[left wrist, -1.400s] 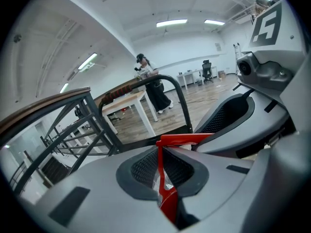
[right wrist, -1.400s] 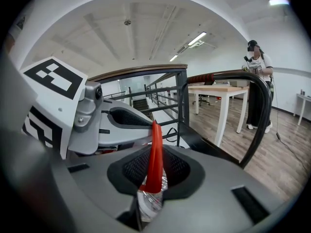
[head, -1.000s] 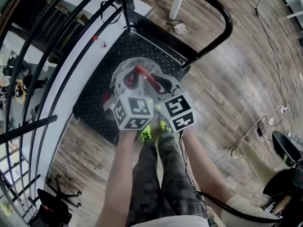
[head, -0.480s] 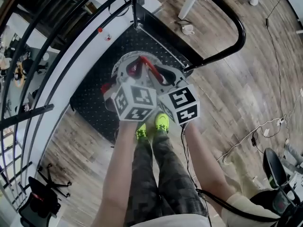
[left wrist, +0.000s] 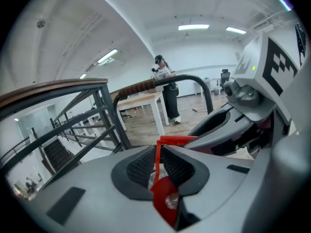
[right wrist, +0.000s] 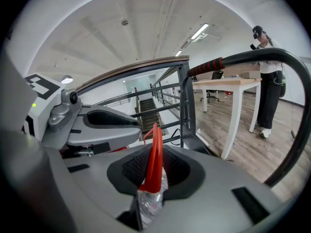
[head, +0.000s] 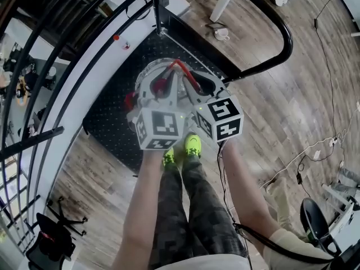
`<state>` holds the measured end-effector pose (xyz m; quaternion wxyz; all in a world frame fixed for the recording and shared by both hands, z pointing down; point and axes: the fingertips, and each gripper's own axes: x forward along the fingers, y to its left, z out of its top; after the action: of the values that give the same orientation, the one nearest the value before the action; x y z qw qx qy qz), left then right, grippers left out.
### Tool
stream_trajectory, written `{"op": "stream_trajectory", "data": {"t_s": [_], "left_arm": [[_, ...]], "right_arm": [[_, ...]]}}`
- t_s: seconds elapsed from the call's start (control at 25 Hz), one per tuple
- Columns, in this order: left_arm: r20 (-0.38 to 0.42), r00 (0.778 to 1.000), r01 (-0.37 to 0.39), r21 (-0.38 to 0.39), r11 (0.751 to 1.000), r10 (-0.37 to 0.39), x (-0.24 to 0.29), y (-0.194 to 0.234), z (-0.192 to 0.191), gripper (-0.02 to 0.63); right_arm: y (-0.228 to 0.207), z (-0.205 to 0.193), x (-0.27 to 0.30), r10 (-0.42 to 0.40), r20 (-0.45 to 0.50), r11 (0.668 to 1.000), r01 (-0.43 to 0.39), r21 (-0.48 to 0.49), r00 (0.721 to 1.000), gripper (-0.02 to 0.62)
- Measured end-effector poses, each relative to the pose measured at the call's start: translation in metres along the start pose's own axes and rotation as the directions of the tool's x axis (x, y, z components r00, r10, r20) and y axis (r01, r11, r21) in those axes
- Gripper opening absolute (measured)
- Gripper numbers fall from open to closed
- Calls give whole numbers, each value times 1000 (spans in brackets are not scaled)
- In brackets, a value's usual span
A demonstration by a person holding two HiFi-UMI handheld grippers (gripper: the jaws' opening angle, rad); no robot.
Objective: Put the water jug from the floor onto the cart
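At the bottom of the head view, camouflage trousers (head: 185, 207) and neon-yellow shoes (head: 192, 145) show between the person's bare forearms (head: 143, 207). Just above them, at the frame's centre, the left gripper (head: 162, 88) and the right gripper (head: 190, 84) lie side by side, each carrying a white cube with square markers. They converge on the clear plastic water jug (head: 147, 75). In the left gripper view, the left gripper (left wrist: 158, 166) has its jaws pressed onto the jug's thin red strap handle (left wrist: 169, 140), which stands upright between the ribbed pads. In the right gripper view, the right gripper (right wrist: 154, 171) likewise pinches that red strap handle (right wrist: 155, 152), with the jug's crinkled clear plastic (right wrist: 148, 200) just below the pads. The jug sits over the black studded deck of the cart (head: 109, 122), centre-left in the head view. No view shows whether its base touches the deck. The cart's black tubular push handle (head: 284, 38) arcs across the upper right. Grey-brown wooden plank floor (head: 292, 106) surrounds the cart, with thin cables (head: 315, 151) at the right and a small white object (head: 221, 34) near the top. A black metal railing (head: 50, 66) sweeps down the left edge. Farthest off, a wood-topped table with white legs (right wrist: 233, 84) and a standing person (right wrist: 266, 81) fill the right side of the right gripper view.
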<state>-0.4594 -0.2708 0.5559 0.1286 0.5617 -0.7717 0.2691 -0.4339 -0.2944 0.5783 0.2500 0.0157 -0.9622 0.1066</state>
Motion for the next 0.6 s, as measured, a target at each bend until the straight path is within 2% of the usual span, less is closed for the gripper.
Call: {"op": "stream_trajectory", "data": {"t_s": [0.16, 0.32, 0.6], "left_arm": [[88, 996, -4, -11, 1000, 5, 0, 2, 11, 34], [105, 994, -15, -7, 1000, 16, 6, 4, 13, 34], [115, 993, 12, -18, 1000, -10, 20, 1, 22, 34]], "right_arm": [[-10, 2, 3, -41, 29, 999, 40, 37, 999, 67], [-22, 2, 5, -85, 47, 995, 82, 53, 995, 67], [-34, -4, 7, -98, 53, 993, 94, 71, 994, 67]]}}
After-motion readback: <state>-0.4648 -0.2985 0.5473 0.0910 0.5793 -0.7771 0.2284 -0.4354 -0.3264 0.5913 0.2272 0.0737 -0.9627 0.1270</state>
